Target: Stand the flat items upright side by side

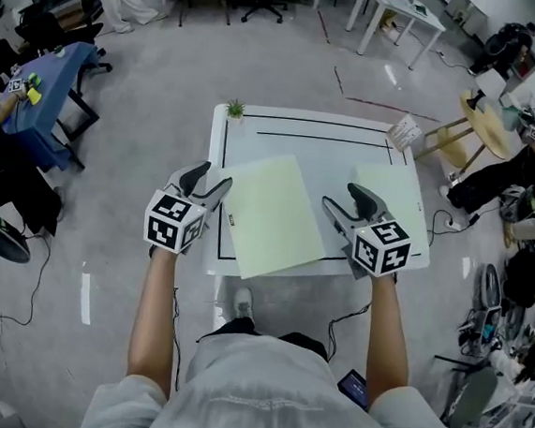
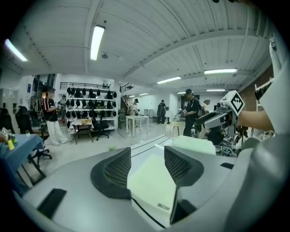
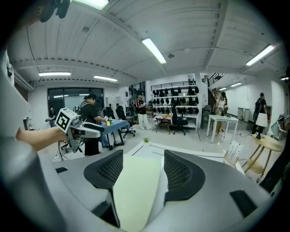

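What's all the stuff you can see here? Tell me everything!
table: one, white with black lines, in front of the person
flat sheets: two, pale green, lying flat on the table; one in the middle, the other to its right
little plant: one, green, table's far left corner
slotted stand: one, white, table's far right corner
stool: one, wooden, on the floor right of the table
blue table: one, on the floor far left
people: several, far back in the room
left tongs: one, grey with a black-and-white cube, open, at the middle sheet's left edge
right tongs: one, same colours, open, at that sheet's right edge
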